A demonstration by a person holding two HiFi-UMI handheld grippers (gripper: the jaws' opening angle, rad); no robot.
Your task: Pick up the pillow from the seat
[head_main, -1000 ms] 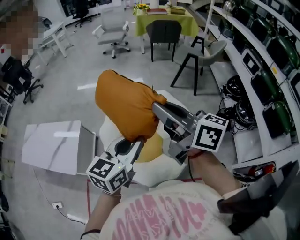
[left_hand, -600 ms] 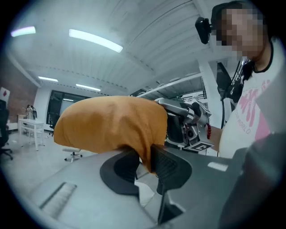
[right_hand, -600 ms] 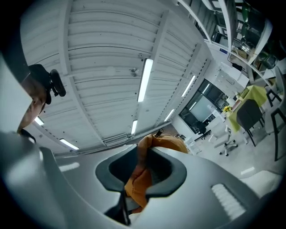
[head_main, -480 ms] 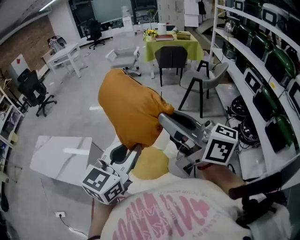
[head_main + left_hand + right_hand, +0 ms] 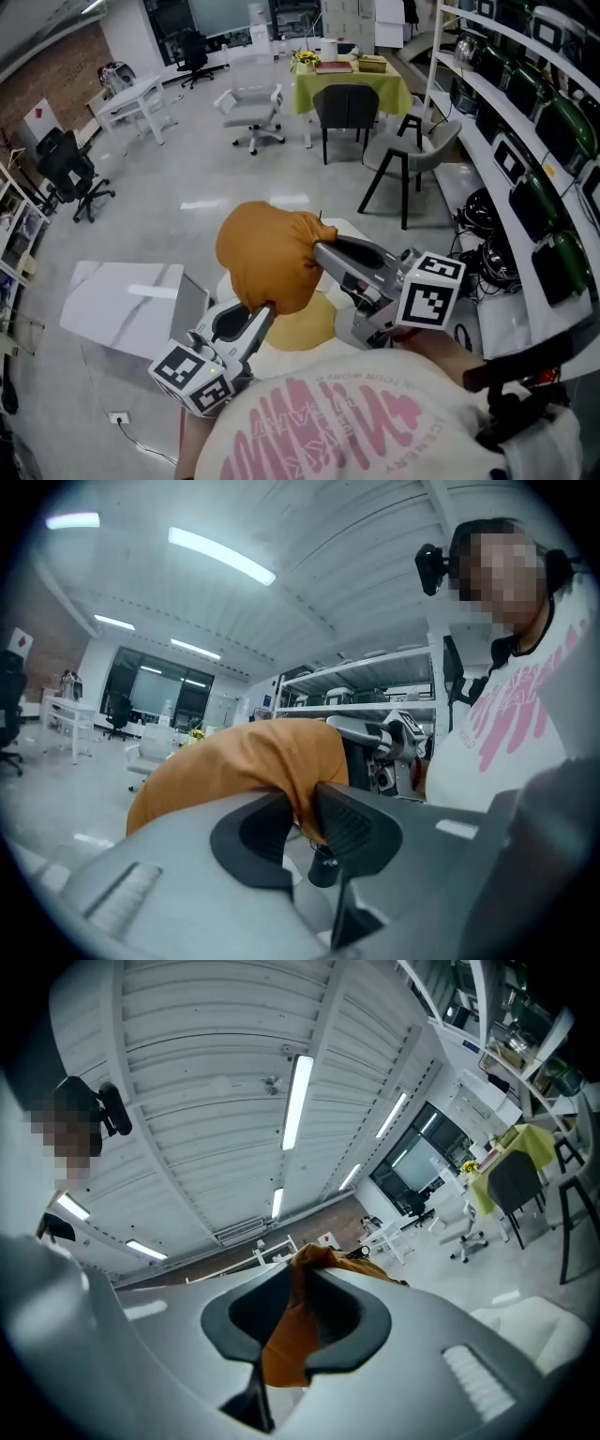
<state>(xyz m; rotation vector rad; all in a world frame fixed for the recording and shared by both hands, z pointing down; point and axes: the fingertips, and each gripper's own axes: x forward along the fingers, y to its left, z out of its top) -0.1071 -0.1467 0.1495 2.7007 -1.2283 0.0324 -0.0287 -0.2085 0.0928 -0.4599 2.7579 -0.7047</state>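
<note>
An orange pillow (image 5: 267, 253) hangs in the air above a white seat (image 5: 342, 232) that carries a yellow cushion (image 5: 305, 325). My left gripper (image 5: 263, 310) is shut on the pillow's lower edge, and its view shows orange cloth (image 5: 253, 766) pinched between the dark pads. From the right, my right gripper (image 5: 319, 246) is shut on the pillow's upper right corner. A strip of orange fabric (image 5: 291, 1326) runs between its pads in the right gripper view.
A white box or low table (image 5: 122, 305) stands on the floor to the left of the seat. Shelving with green and black equipment (image 5: 534, 150) lines the right side. Chairs (image 5: 345, 112) and a green-clothed table (image 5: 352, 80) stand farther off.
The pillow has come down and closer to me, and now bunches lower between the two grippers. Both grippers kept their hold on it.
</note>
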